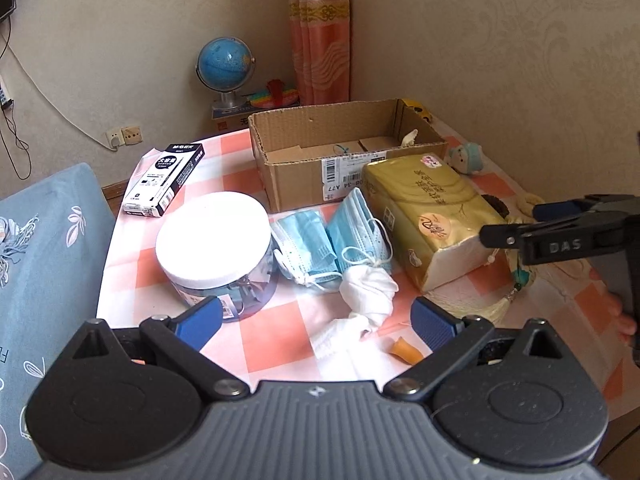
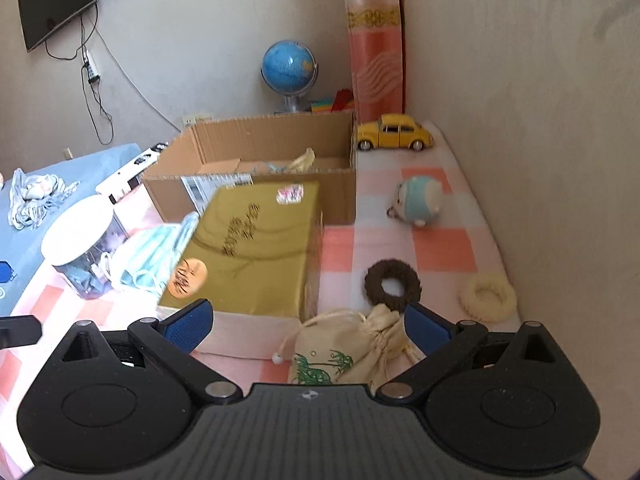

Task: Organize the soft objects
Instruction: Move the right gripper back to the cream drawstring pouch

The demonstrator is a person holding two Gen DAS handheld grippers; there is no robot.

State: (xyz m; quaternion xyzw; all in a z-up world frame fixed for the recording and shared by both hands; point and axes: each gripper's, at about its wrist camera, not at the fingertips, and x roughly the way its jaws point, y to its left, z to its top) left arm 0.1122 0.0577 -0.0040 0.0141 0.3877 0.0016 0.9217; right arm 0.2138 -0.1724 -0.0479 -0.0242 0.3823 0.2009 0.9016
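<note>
Right wrist view: the right gripper [image 2: 306, 326] hangs wide open over a cream drawstring pouch [image 2: 340, 348], gripping nothing; the pouch lies between its blue pads, one pad [image 2: 426, 330] at about 3 o'clock of it. A gold tissue pack [image 2: 252, 248] sits just beyond at 11 o'clock, its near end touching or nearly touching the pouch. Closing here could pinch the pack's soft end along with the pouch, or catch only the loose drawstring and let the bag slip.

A brown scrunchie [image 2: 394, 286] and a cream scrunchie [image 2: 488, 296] lie at 1 and 2 o'clock, a small plush toy [image 2: 420, 200] farther back, all on the checked tablecloth [image 2: 436, 256].

The open cardboard box [image 2: 256, 148], at 12 o'clock behind the tissue pack, holds little: something pale and a bluish scrap at the bottom, too small to identify. Its front wall stands close behind the pack, so a low carry could snag the rim.

In the left wrist view the left gripper [image 1: 316, 320] is likewise spread wide and empty, above a white sock [image 1: 368, 288], with blue face masks [image 1: 332, 240] at 12 o'clock. A white-lidded clear jar [image 1: 216, 248] at 10 o'clock holds small items, indistinct through the plastic; a sweep toward the masks could knock it.
</note>
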